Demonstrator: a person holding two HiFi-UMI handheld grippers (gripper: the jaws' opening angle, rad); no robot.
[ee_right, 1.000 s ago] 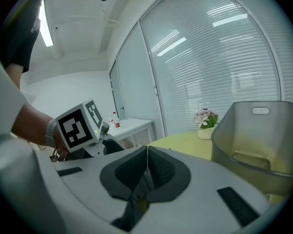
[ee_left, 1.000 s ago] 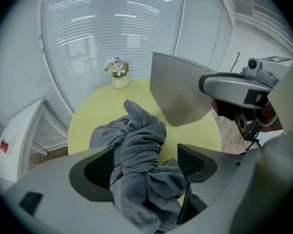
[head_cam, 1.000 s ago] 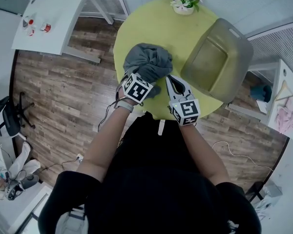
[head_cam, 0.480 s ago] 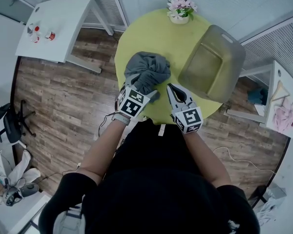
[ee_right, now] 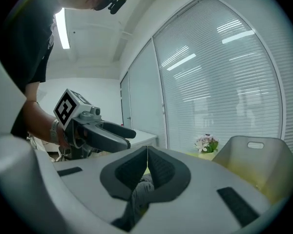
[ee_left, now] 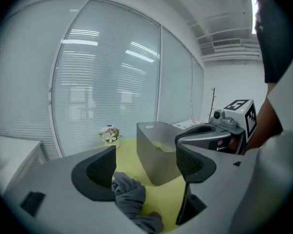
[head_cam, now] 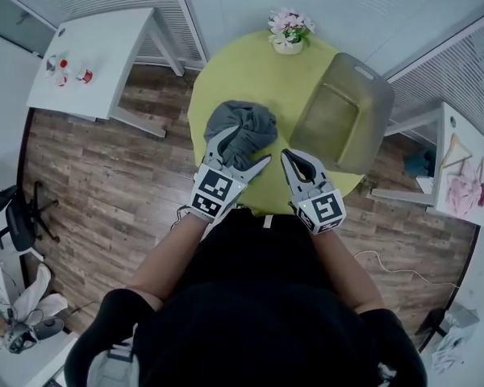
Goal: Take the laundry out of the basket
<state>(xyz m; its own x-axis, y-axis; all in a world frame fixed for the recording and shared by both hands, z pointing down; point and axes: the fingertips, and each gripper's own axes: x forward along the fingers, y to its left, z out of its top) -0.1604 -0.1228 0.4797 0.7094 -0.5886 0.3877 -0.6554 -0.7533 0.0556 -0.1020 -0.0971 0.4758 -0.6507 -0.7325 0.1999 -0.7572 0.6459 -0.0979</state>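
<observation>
A crumpled dark grey cloth garment (head_cam: 242,126) lies heaped on the round yellow-green table (head_cam: 250,63), outside and to the left of the translucent grey plastic basket (head_cam: 377,107). Both bare forearms reach forward from the person's dark torso, side by side over the table edge nearest the person, left of the basket's near corner. The left gripper (head_cam: 238,153) tilts slightly downward towards the garment. Its jaws are spread wide with the cloth below them, not pinched. The right gripper (head_cam: 290,158), nearer the basket, has its jaws pressed together on nothing.
</observation>
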